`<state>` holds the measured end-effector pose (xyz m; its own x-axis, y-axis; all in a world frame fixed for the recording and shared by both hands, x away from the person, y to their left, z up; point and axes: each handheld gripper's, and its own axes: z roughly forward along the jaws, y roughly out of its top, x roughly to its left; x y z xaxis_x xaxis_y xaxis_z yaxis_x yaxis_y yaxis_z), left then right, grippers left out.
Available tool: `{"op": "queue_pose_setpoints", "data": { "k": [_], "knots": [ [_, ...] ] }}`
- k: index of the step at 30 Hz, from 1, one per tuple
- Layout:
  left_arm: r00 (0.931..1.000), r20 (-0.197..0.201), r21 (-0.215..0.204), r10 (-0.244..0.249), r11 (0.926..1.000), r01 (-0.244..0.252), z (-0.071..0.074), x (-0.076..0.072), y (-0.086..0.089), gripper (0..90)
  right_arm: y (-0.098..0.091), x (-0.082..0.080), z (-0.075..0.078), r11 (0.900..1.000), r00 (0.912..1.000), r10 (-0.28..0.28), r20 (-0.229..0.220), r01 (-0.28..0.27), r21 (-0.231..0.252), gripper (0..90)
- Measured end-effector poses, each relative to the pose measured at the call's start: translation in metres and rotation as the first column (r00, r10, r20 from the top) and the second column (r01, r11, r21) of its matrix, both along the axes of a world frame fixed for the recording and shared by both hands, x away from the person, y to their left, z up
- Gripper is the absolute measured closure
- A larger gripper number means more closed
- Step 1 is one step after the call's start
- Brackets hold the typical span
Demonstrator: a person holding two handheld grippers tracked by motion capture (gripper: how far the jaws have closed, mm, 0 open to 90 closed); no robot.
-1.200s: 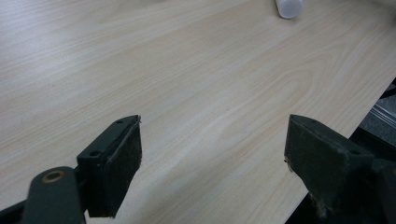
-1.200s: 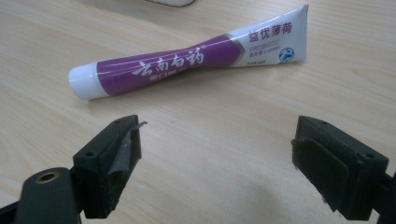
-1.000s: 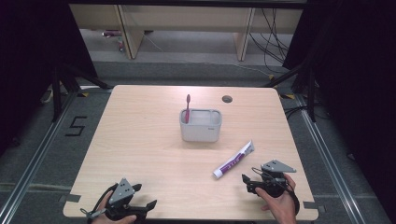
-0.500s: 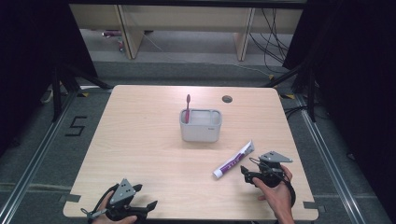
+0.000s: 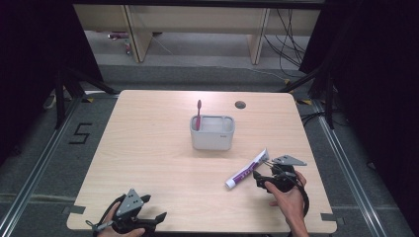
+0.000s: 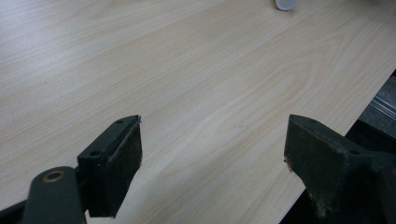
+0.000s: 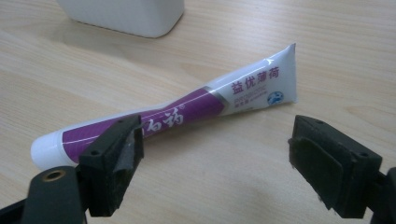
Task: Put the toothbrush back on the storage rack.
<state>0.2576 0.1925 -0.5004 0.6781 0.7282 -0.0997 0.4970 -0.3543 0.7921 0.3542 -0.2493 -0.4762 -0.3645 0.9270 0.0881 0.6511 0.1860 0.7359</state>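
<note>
A: Our right gripper is wide open w/ nothing held; the tube lies flat on the table, at 4 o'clock from the holder.

B: Left gripper gapes empty too. Risk: one pad sits over the tube, so closing may shove it, not pinch it.

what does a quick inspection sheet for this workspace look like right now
surface: light wood table, with a dark round hole near its far edge
job's things: toothpaste tube lying flat, cap toward the person; grey holder at mid table with a red toothbrush standing in it
clutter: nothing seen
grippers: right gripper open, low before the tube, not touching it; left gripper open over bare wood at the near edge
cables: black cable looped at the right hand
surroundings: floor marked 5, shelving behind
</note>
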Motion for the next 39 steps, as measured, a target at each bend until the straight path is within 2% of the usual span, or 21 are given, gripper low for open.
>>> {"op": "queue_pose_setpoints", "data": {
  "k": [1,4,6,8,9,10,11,12,13,16,18,20,21,23,24,25,30,35,36,37,39],
  "knots": [
    [0.9999,-0.004,-0.033,0.011,0.9994,-0.012,-0.001,-0.001,-0.002,18.9,0.001,0.001,0.000,0.9999,1.0000,-0.004,0.005,0.004,-0.017,19.1],
    [0.9999,-0.003,-0.032,0.013,0.9994,-0.013,-0.001,-0.001,-0.002,18.9,0.007,0.002,0.000,0.9997,0.9999,-0.013,-0.007,0.013,0.018,19.1],
    [1.0000,-0.006,0.000,-0.002,1.0000,0.002,0.001,0.000,0.000,18.9,0.008,0.005,0.001,1.0000,1.0000,-0.001,-0.002,0.001,0.010,19.1],
    [1.0000,-0.002,-0.008,-0.006,1.0000,0.006,0.001,-0.001,-0.001,18.9,0.013,0.006,0.002,0.9997,0.9998,-0.016,-0.014,0.017,0.016,19.3],
    [1.0000,-0.002,-0.009,-0.005,1.0000,0.005,0.001,-0.001,-0.001,18.9,0.012,0.008,0.001,0.9998,0.9999,0.009,-0.007,-0.009,-0.016,19.3],
    [1.0000,-0.003,-0.009,-0.005,0.9999,0.005,0.001,-0.001,-0.001,18.9,0.015,0.009,0.001,1.0000,0.9998,-0.003,-0.019,0.003,0.009,19.4],
    [1.0000,-0.003,-0.009,-0.005,0.9999,0.005,0.001,-0.001,-0.001,18.9,0.016,0.010,0.001,0.9999,0.9997,0.010,-0.024,-0.009,0.004,19.6],
    [1.0000,-0.004,-0.009,-0.005,0.9999,0.005,0.000,-0.001,-0.001,18.9,0.019,0.009,0.002,0.9998,0.9989,-0.019,-0.043,0.019,0.011,19.9],
    [1.0000,-0.004,-0.008,-0.007,0.9999,0.007,0.001,-0.001,-0.001,18.9,0.017,0.012,0.001,0.9999,0.9994,0.010,-0.033,-0.010,0.001,19.9],
    [0.9999,-0.006,-0.016,0.009,0.9998,-0.009,0.001,-0.001,-0.003,18.9,0.018,0.014,0.002,1.0000,0.9980,-0.001,-0.063,0.001,0.009,20.0],
    [1.0000,0.001,-0.017,0.000,0.9999,0.000,0.001,-0.001,-0.004,18.9,0.019,0.017,0.003,0.9998,0.9965,-0.013,-0.083,0.012,-0.017,20.2],
    [1.0000,0.003,-0.021,-0.009,0.9997,0.009,0.001,-0.001,-0.004,19.1,0.024,0.017,0.004,0.9990,0.9894,-0.037,-0.140,0.040,0.019,20.3],
    [1.0000,0.000,-0.018,-0.008,0.9998,0.008,0.001,-0.001,-0.004,19.1,0.023,0.020,0.004,0.9998,0.9898,-0.017,-0.141,0.017,0.006,20.2],
    [1.0000,0.001,-0.035,0.002,0.9994,-0.002,0.001,-0.002,-0.004,19.1,0.024,0.022,0.005,0.9990,0.9890,-0.030,-0.145,0.025,-0.038,20.2],
    [1.0000,0.000,-0.037,0.004,0.9993,-0.004,0.001,-0.002,-0.004,19.1,0.025,0.024,0.005,0.9997,0.9882,-0.018,-0.152,0.015,-0.017,20.2],
    [1.0000,0.001,-0.036,0.004,0.9994,-0.004,0.002,-0.001,-0.004,19.1,0.025,0.026,0.005,0.9991,0.9882,-0.025,-0.151,0.019,-0.036,20.2],
    [1.0000,0.002,-0.039,0.000,0.9993,0.000,0.002,-0.001,-0.003,19.1,0.030,0.032,0.006,0.9995,0.9847,-0.018,-0.173,0.014,-0.029,20.3],
    [1.0000,-0.001,-0.039,-0.001,0.9992,0.001,0.001,-0.001,-0.004,19.1,0.035,0.037,0.009,0.9987,0.9830,-0.008,-0.184,-0.002,-0.050,19.8],
    [1.0000,-0.002,-0.041,-0.002,0.9992,0.002,0.001,-0.001,-0.005,19.1,0.037,0.037,0.009,0.9984,0.9819,-0.025,-0.187,0.015,-0.054,19.8],
    [1.0000,-0.003,-0.039,-0.008,0.9992,0.008,0.001,-0.002,-0.005,19.1,0.037,0.039,0.009,0.9984,0.9836,-0.006,-0.180,-0.005,-0.057,19.8],
    [0.9999,-0.005,-0.041,-0.013,0.9991,0.012,0.001,-0.002,-0.005,19.1,0.040,0.039,0.010,0.9981,0.9805,-0.032,-0.194,0.022,-0.057,19.8]
  ]
}}
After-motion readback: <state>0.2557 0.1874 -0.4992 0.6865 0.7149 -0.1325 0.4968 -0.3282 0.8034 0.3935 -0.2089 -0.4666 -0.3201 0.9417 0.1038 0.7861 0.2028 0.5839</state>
